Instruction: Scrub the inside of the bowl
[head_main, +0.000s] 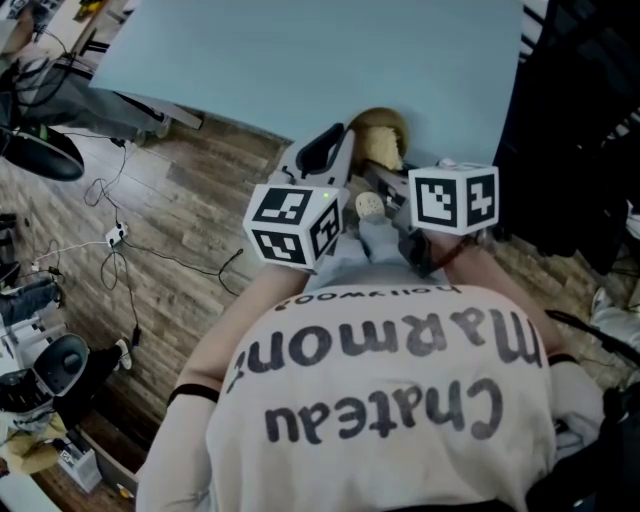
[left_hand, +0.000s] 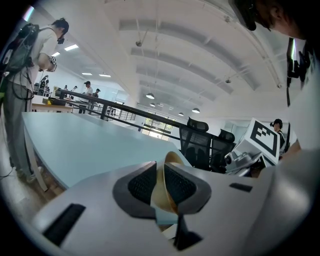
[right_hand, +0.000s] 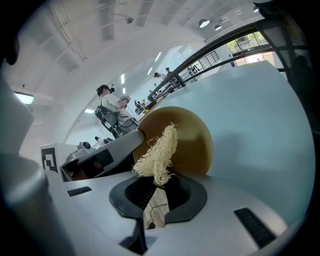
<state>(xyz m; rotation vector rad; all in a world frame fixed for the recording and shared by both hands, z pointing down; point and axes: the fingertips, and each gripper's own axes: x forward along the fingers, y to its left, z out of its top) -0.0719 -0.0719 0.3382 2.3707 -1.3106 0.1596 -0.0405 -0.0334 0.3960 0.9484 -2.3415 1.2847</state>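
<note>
Closest of all is the person's shirt (head_main: 380, 400), filling the 6 o'clock part of the head view. Just past it are two marker cubes, one on each claw: the left cube (head_main: 293, 225) and the right cube (head_main: 455, 198).

The left gripper (left_hand: 160, 184) is clamped tight on the thin rim of the bowl (left_hand: 169, 186). In the left gripper view the brown bowl stands on its edge between the two dark pads and pokes up toward 12 o'clock.

The right gripper (right_hand: 157, 192) is squeezed on a pale, stringy scrubber (right_hand: 157, 155). The scrubber sticks out of the jaws toward 12 o'clock. Right behind it, a bit toward 1 o'clock, is the round hollow inside of the bowl, tipped on its side so that it faces this claw. I cannot tell if the scrubber touches the bowl. The left claw reaches in from 9 o'clock to the bowl's rim.

In the head view the bowl is at 1 o'clock from the left cube and at 11 o'clock from the right cube, by the near edge of the light blue table (head_main: 300, 60).

A wooden floor (head_main: 180, 200) lies at 9 o'clock. Farther off are black chairs (left_hand: 197, 142) and some people (left_hand: 30, 65) standing in the big room.
</note>
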